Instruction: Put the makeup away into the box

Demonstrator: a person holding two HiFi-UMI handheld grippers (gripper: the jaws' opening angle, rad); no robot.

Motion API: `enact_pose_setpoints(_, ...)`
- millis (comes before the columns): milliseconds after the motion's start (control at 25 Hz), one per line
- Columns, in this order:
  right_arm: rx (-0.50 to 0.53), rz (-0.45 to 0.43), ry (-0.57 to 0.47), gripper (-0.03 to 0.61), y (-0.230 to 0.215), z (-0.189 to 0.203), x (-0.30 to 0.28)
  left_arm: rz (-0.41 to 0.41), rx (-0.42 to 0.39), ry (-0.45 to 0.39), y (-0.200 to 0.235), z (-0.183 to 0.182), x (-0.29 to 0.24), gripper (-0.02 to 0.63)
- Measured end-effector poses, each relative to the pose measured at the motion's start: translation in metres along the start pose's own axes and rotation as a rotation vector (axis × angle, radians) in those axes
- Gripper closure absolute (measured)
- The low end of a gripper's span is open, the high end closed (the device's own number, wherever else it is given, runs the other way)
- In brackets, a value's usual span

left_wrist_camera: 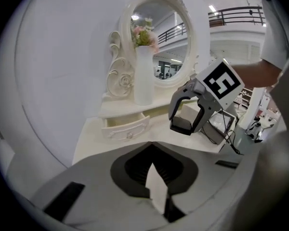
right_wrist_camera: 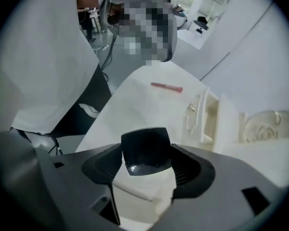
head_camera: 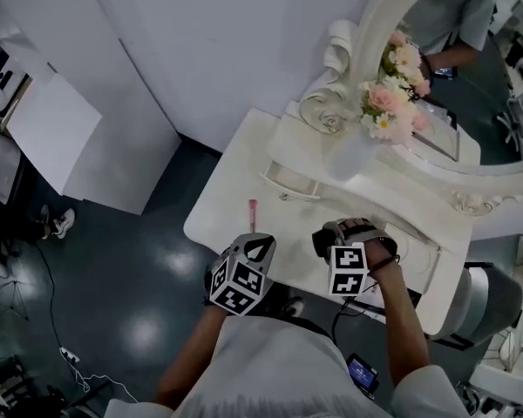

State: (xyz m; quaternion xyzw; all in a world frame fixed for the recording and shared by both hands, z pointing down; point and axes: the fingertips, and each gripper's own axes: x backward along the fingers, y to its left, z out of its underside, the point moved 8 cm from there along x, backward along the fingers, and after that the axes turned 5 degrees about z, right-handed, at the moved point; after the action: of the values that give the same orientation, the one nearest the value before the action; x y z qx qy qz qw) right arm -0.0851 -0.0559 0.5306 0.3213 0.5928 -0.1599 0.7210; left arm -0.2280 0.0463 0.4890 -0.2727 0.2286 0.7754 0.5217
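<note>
**Grabbing the pink stick off the vanity: how I'd do it**

Nothing's been put away yet. The pink makeup stick (head_camera: pixel 252 214) is lying flat on the white tabletop (head_camera: pixel 222 185), out in the open near the front edge, just ahead of the left hand-held gripper (head_camera: pixel 258 246). That one has its jaws pressed together with nothing in them, so it's no use for the pick as it stands. The right hand-held gripper (head_camera: pixel 329 236) is spread about as wide as it goes, also empty. It's pointing steeply down at bare tabletop, well to the right of the stick.

What I take to be the box (head_camera: pixel 421 258) sits at the right end, just beside the right one, though it's hard to make out. The little drawer (head_camera: pixel 289 181) under the mirror is hanging open too.

My take:
- Use the right one, since it's already open.
- Come in from above and straddle the stick across its narrow width, near the middle.
- A thin round stick will probably roll, so get low before closing.
- Lift clear, then carry it right to the box.
</note>
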Motion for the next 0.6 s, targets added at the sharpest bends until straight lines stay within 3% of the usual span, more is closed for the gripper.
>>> enact_pose_setpoints(240,-0.274,0.028,0.053,0.256,0.049,0.061,0.038,0.175,-0.134,-0.026,-0.057,-0.034,-0.038,0.595)
enact_pose_setpoints(400,-0.472,0.018,0.104,0.256,0.097,0.109,0.054,0.289,-0.181,-0.044,-0.103,-0.055,-0.060,0.595)
enact_pose_setpoints(600,-0.696,0.034,0.144,0.256,0.152,0.164,0.072,0.375,-0.245,-0.038,-0.152,-0.072,-0.078,0.595)
